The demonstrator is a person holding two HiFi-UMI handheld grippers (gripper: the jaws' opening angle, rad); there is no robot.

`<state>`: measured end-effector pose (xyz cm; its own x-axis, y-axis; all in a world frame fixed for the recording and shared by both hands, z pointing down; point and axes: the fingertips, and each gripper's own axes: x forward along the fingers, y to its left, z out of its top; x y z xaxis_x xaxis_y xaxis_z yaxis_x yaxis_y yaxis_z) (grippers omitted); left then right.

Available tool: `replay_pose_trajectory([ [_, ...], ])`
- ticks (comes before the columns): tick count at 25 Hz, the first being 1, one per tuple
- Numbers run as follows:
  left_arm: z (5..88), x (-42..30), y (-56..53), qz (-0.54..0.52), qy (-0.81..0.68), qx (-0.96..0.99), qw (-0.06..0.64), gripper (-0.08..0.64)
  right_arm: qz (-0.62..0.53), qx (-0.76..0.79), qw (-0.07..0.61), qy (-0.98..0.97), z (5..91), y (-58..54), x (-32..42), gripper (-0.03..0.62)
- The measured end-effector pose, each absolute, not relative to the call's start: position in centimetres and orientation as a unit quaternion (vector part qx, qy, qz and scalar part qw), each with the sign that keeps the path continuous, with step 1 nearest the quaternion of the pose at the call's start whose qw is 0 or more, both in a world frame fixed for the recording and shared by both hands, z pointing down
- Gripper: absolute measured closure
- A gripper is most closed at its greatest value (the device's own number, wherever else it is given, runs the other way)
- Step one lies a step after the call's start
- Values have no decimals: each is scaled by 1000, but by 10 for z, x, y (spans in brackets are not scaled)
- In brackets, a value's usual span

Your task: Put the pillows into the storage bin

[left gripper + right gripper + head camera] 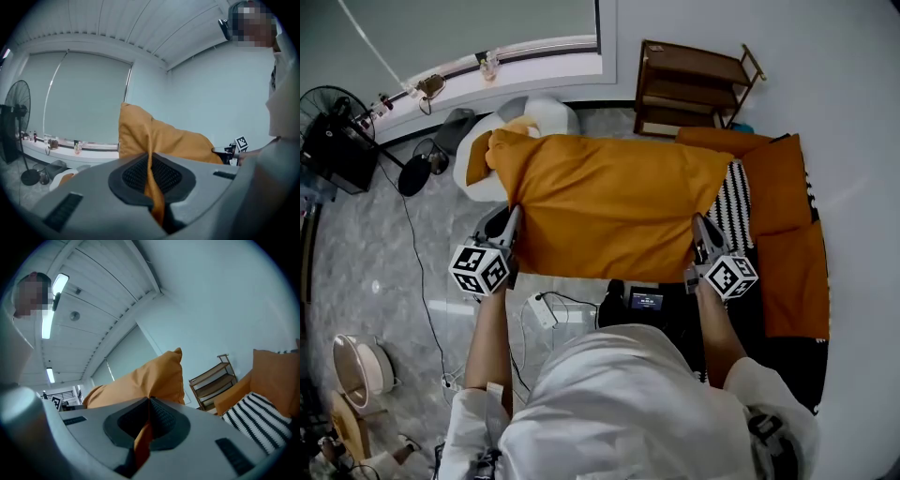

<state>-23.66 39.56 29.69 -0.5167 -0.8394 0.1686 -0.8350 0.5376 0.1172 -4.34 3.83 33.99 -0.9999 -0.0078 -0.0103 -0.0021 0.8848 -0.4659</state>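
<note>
One orange pillow hangs stretched in the air, its long axis running across the head view from side to side. Each near corner is pinched in a claw. The left gripper is clamped on a fold of the cover, and the right gripper is likewise closed tight on fabric at the other end. The white storage bin stands beyond the pillow's far left corner, so it lies ahead of and nearer to the left gripper. The load probably has to travel forward and leftward. One bin is in view, with a bit of orange already showing in it. To the right lie one striped pillow and at least two more orange cushions.
</note>
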Motion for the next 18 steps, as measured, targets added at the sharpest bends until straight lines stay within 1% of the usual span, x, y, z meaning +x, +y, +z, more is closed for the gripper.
replay_pose_trajectory([
  [10, 293, -354, 371, 0, -880, 462, 109, 543, -256, 31, -2, 966, 357, 8, -175, 560],
  [13, 291, -384, 362, 7, -879, 465, 109, 543, -263, 28, 5, 964, 358, 2, -200, 560],
  [18, 282, -431, 341, 17, -867, 485, 113, 543, -274, 7, 8, 962, 358, -4, -222, 560],
])
